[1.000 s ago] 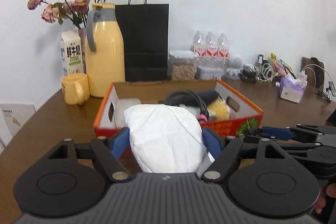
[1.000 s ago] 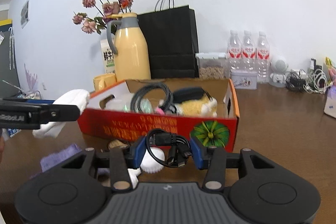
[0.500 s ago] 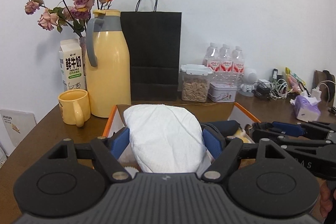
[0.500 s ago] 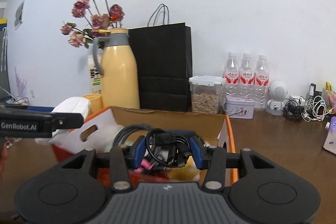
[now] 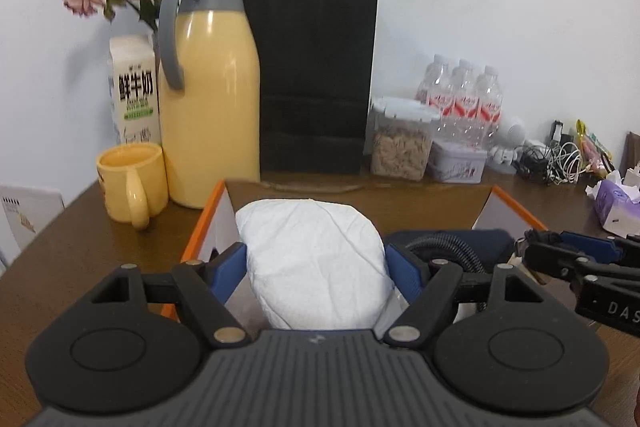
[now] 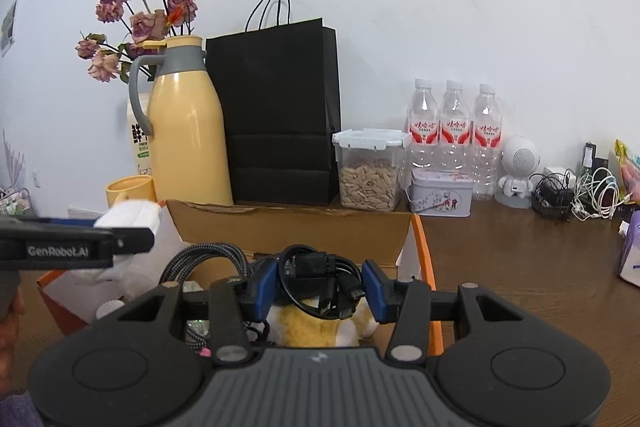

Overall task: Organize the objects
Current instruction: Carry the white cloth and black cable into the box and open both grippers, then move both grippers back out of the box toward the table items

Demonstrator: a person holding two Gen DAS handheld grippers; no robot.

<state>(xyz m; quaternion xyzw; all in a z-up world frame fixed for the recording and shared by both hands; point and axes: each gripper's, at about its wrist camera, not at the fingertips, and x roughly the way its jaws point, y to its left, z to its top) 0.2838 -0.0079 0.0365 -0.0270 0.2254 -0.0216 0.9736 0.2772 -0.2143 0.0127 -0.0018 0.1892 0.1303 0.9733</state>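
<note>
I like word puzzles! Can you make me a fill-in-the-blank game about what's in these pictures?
1. The left gripper holds a soft bundle coloured ____.
2. The right gripper holds a coiled black ____.
3. Both grippers hang over an open cardboard box with ____ edges.
4. Beside the tall yellow jug stands a yellow ____.

Missing words: white; cable; orange; mug
</note>
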